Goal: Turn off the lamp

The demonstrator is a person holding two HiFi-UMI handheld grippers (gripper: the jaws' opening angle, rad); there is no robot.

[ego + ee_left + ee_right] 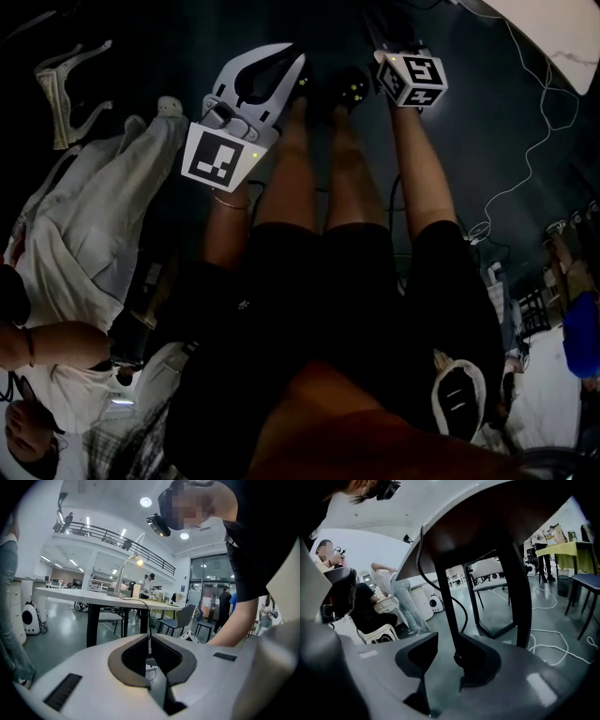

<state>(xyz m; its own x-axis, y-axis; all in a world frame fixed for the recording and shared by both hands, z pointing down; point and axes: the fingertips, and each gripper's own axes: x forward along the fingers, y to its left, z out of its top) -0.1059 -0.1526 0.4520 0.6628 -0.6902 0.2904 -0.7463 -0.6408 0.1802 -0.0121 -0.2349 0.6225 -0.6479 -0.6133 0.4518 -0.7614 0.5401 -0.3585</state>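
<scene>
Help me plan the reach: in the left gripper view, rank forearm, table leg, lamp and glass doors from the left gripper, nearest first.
1. Forearm, close at right.
2. Table leg, left of centre.
3. Lamp, on the tabletop behind.
4. Glass doors, far back right.

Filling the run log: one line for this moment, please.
left claw: shut, empty | right claw: open, empty | slim silver desk lamp: lit, on white table
</scene>
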